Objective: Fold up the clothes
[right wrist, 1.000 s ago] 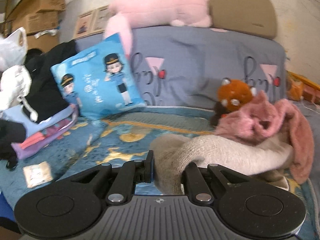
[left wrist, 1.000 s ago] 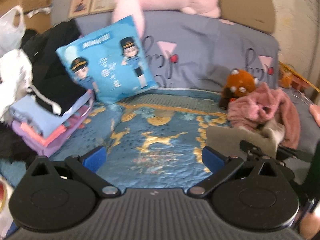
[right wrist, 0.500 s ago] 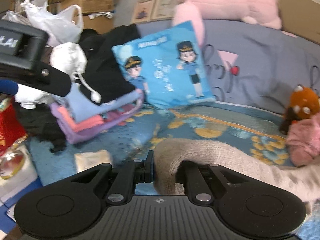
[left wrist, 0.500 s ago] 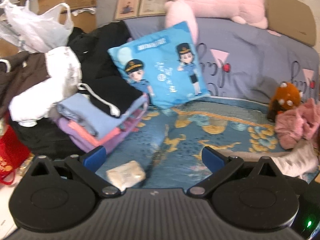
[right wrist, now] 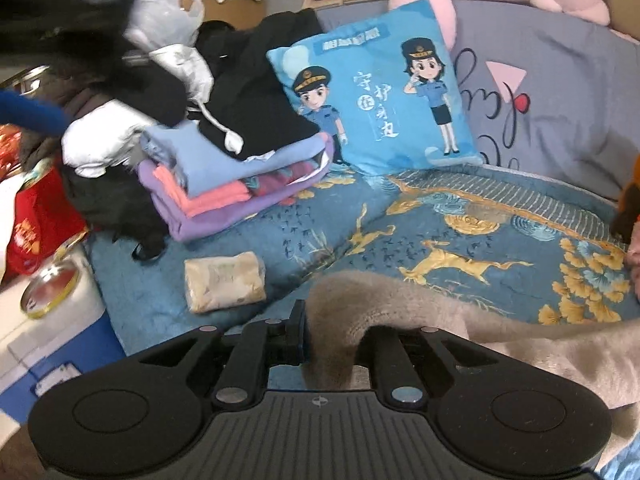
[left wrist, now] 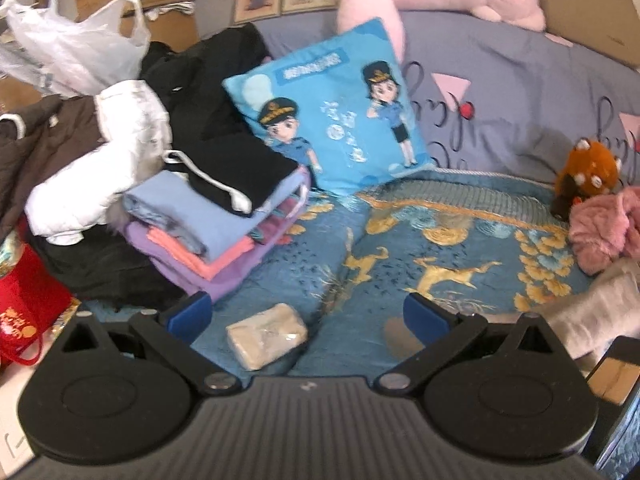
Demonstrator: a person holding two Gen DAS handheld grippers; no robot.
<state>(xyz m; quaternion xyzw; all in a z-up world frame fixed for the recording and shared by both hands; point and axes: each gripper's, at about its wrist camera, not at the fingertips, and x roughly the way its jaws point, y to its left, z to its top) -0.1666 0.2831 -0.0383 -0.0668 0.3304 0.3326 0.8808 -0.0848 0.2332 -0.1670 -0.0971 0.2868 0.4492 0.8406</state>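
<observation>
A beige fleecy garment (right wrist: 500,320) lies bunched across the near right of the blue patterned bedspread (right wrist: 460,240), one edge of it pinched in my right gripper (right wrist: 332,344). The jaws there stand narrow with the cloth between them, and they are just beginning to ease apart, though the pads look to be pressing the fabric. In the left wrist view the same garment shows only as a pale blur at the far right edge, so I cannot tell how it is spread.

My left gripper (left wrist: 308,312) is wide and holds nothing; it hangs over the bedspread above a small wrapped packet (left wrist: 266,335).

Further out, a stack of folded clothes (right wrist: 236,184) sits at the left of the bed, a black piece on top, with a blue cartoon cushion (right wrist: 380,92) leaning just beside it. A pink fluffy garment (left wrist: 604,228) and an orange plush toy (left wrist: 588,168) are at the far right.

I judge this the start of a fold: the garment is being laid on the bed. Next I need my free left gripper on another edge to spread it flat, clear of the packet.
</observation>
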